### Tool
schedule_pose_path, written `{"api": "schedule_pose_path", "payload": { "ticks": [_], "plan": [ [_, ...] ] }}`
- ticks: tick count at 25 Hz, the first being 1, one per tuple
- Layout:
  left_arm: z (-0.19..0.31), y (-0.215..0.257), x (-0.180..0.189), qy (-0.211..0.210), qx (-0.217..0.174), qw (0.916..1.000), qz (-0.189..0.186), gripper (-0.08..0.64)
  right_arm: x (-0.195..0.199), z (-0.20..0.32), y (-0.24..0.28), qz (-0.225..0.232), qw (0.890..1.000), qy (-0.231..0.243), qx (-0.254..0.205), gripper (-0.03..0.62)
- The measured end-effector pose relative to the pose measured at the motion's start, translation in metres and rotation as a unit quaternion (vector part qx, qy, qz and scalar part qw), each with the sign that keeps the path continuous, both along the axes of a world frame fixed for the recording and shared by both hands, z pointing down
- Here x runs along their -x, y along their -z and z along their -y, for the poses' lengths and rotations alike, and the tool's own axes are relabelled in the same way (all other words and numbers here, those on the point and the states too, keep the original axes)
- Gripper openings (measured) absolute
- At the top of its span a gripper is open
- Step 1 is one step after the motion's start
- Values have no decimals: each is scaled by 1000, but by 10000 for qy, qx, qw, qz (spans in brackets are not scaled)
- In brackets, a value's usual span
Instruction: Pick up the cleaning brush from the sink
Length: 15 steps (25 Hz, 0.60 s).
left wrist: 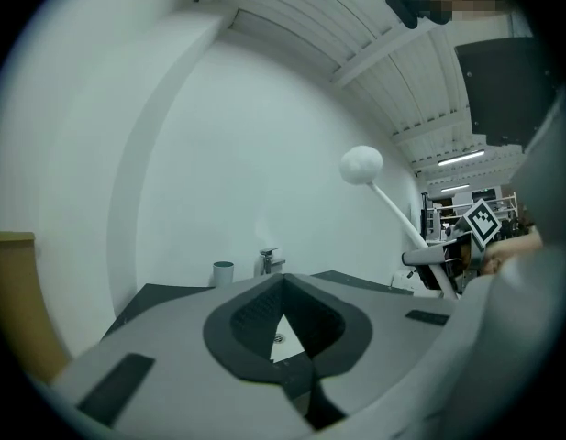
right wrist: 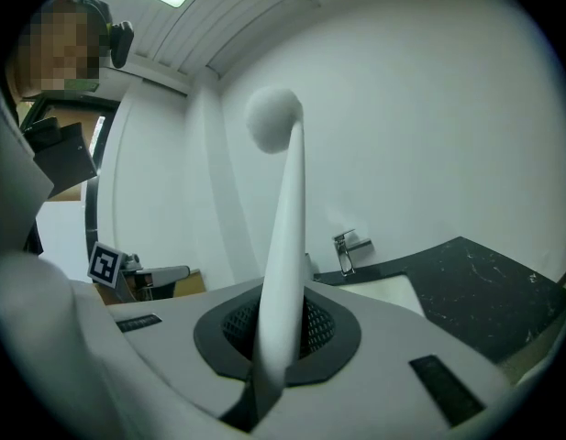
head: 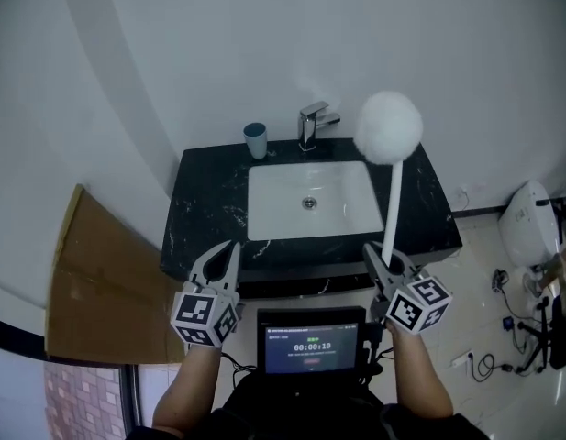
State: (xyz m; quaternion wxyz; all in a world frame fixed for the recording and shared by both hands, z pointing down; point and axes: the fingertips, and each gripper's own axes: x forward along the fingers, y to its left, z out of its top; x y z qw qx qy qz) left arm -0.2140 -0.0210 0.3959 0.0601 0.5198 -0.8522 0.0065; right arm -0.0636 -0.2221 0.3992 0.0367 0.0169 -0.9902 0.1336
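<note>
Nearest to the head camera were the person's two forearms and a small screen (head: pixel 310 342) at the chest; each hand carried one tool.

The right hand-held gripper (head: pixel 382 257) was closed on the cleaning brush (head: pixel 393 200), with its pads pressed on the lower part of the white handle. The left hand-held gripper (head: pixel 223 255) was closed too, its jaw tips together with nothing between them, and it was well apart from the brush.

So the brush was not in the sink (head: pixel 264 218) any more. Its long axis ran from the right jaws away from the person and upward, a little tilted. The round white head (head: pixel 389 127) was at the far end, high above the dark tabletop (head: pixel 209 209). In the head view the head stood over the back right corner, near the faucet (head: pixel 315 122). In my judgement, any coming move depends on the right hand alone, since the left one was far from the handle.

Some things were hidden. The lowest end of the handle was inside the jaws, so how much of it stuck out behind could not be seen. The brush head covered a part of the tabletop's back right corner. Whether the head was made of bristles or of soft fluff, I could not tell. A blue cup (head: pixel 255 139) stood to the left of the faucet.
</note>
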Motion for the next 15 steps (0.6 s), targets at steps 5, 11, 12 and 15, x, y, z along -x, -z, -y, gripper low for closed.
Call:
{"api": "schedule_pose_path", "payload": {
  "ticks": [5, 11, 12, 15],
  "plan": [
    [-6, 6, -2, -92, 35, 9999, 121, 9, -1, -5, 10, 77, 9997, -103, -222, 0],
    [-6, 8, -4, -70, 7, 9999, 149, 9, -4, -8, 12, 84, 9995, -127, -279, 0],
    [-5, 8, -5, -82, 14, 9998, 154, 9, -5, -8, 12, 92, 9995, -132, -277, 0],
    [-4, 6, -8, -75, -3, 9999, 126, 9, -9, -9, 11, 83, 9995, -156, -274, 0]
  ]
}}
